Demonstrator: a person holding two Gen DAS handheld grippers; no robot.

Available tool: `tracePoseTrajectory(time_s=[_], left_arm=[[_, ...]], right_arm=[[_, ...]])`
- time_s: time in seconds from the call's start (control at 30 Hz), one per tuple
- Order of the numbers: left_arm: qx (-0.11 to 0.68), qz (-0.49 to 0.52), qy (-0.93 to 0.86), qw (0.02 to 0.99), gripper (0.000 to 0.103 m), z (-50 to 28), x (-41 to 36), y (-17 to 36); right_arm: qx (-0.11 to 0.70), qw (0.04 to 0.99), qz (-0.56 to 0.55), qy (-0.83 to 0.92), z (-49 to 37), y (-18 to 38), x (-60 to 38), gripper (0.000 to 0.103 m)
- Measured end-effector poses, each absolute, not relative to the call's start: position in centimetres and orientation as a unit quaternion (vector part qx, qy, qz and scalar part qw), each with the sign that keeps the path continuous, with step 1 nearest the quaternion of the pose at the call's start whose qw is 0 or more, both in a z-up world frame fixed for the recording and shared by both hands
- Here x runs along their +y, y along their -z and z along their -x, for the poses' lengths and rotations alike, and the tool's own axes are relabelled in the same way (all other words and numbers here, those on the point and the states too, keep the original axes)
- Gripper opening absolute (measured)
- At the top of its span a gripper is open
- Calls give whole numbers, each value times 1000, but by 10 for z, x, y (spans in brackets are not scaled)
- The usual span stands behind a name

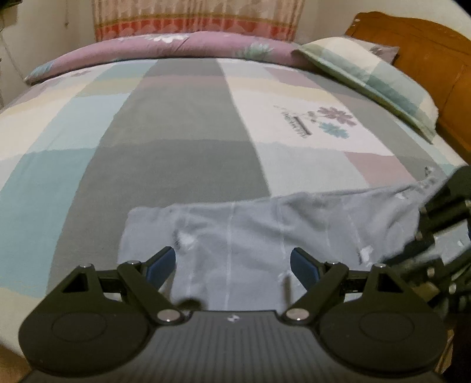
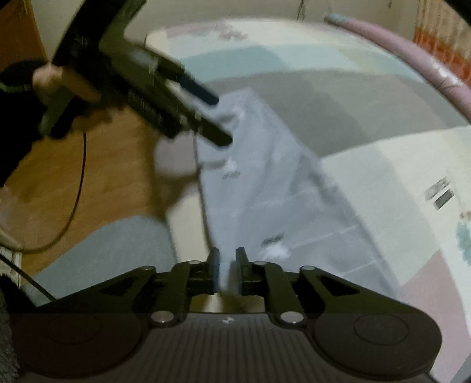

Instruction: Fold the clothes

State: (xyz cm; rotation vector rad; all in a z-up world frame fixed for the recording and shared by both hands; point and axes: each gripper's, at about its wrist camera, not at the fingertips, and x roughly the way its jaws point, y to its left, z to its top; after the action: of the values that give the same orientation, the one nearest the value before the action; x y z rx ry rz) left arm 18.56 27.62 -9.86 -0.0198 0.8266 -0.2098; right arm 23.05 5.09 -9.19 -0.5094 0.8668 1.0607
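Two views on file, entered in order. Left wrist view: my left gripper (image 1: 232, 265) stands with jaws spread wide and nothing between them, poised over the near edge of the pale blue garment (image 1: 250, 224), which lies on the bed (image 1: 182, 117) close to its near side, over the patchwork sheet; the cloth's right-hand end rises toward my right gripper (image 1: 435, 206), seen at the frame edge. Also listed: pillow (image 1: 374, 79) at far right against the wooden headboard (image 1: 426, 47), a rolled mauve quilt (image 1: 164, 50) along the far side, a curtain (image 1: 194, 17) behind. Right wrist view, blurred: my right gripper (image 2: 228, 265) has its jaws nearly together with a fold of the garment (image 2: 265, 165) pinched between them; the cloth runs away from me along the bed edge toward the left gripper (image 2: 219, 117), open above its far end. Wooden floor (image 2: 117, 165) and a dark cable (image 2: 79, 182) below. Step in hand, as I judge it: laying the garment out, one end gripped, the other loose. Next move calls for the left jaws to descend and close on the near hem so both ends can be carried over in a fold.
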Motion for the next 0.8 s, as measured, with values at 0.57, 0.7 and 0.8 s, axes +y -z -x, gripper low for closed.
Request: tracePoseTrajectory(time_s=[0.57,0.7,0.8], left_arm=[[406,10,114,906,86,-195,278,110],[404,16,116,907,86,-194,277,109],[403,19,117,907,86,-193,277,109]], right_arm=[[350,754,267,-487,-314,116,66,1],[347,771,260,-466,-320,114,62,0],[353,782,249,-448,-328,114,57,0]])
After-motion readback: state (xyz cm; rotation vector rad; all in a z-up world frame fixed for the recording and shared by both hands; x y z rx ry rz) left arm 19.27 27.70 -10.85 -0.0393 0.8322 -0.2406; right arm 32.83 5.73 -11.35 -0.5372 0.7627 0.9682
